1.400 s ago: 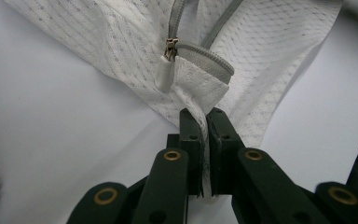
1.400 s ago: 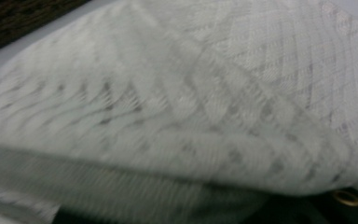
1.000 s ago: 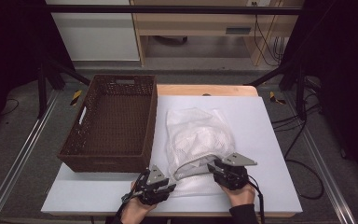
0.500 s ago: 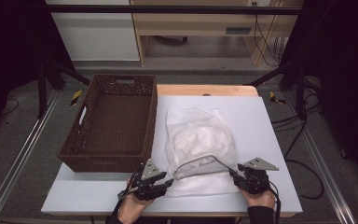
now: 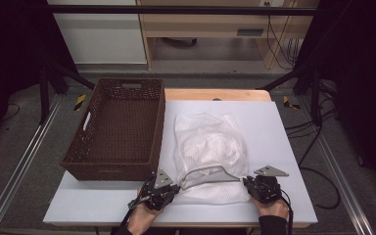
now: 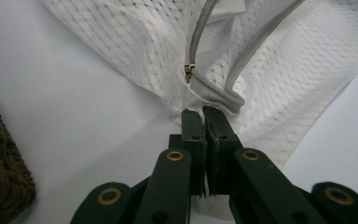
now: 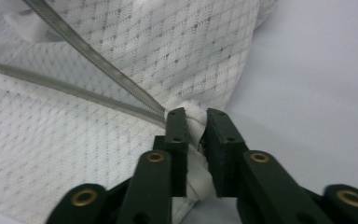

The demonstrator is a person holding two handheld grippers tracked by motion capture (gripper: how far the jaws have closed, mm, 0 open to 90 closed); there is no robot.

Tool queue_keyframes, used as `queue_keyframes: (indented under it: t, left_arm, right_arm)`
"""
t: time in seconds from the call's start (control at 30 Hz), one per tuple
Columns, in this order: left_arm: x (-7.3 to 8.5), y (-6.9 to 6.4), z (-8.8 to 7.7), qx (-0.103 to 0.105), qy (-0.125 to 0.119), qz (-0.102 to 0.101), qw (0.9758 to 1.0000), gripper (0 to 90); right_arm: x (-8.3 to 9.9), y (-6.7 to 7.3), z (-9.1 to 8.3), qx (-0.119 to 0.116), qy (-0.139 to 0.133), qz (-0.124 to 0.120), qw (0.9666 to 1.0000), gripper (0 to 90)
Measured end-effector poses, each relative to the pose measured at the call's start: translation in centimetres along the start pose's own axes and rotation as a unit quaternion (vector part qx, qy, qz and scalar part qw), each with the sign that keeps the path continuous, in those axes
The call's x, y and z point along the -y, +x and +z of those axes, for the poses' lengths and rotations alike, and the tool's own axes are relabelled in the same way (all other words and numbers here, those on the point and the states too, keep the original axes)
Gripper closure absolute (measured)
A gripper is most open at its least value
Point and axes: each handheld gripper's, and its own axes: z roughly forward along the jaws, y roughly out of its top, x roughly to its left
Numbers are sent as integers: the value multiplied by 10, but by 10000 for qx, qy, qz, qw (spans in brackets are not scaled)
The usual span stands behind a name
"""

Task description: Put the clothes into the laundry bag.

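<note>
Mesh bag [image 5: 209,152]: white netted fabric, lying on the white table [image 5: 284,132] beside the basket; we hold its near corners.
Right gripper [image 5: 260,188]: jaws pinching a bunched white corner; we have drawn it out rightward since a second ago.
Left gripper [image 5: 162,190]: jaws clamped on the bag's corner, by the brass zipper pull [image 6: 189,71].
Zipper [image 5: 210,170]: grey, gaping.
Basket [image 5: 117,128]: dark brown wicker, rectangular.
</note>
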Motion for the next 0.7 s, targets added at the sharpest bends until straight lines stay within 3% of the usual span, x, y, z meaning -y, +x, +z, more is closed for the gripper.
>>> queue_keyframes:
  t: [0.13,0.3,0.37,0.47,0.6,0.7]
  left_arm:
    - [1,-2,-10,-168,-10,-44,9998,867]
    - [4,-10,-6,-138,194,-1,9997,835]
    - [4,-9,-7,-83,136,-31,9999,750]
    - [-4,-4,-15,-1,-95,-53,9999,644]
    - [-18,-4,-21,-2,-340,32,9994,585]
    - [-29,-4,-13,-87,-347,157,9992,541]
  right_arm:
    - [0,-1,-5,-15,27,-74,10000,837]
    - [5,-6,-14,-45,-23,-101,9999,810]
    - [7,-4,-10,104,47,-186,9998,754]
    - [6,-3,-13,38,-107,-186,9998,674]
    - [4,-5,-21,8,-444,-135,9989,608]
    - [3,-7,-24,0,-531,-4,9986,597]
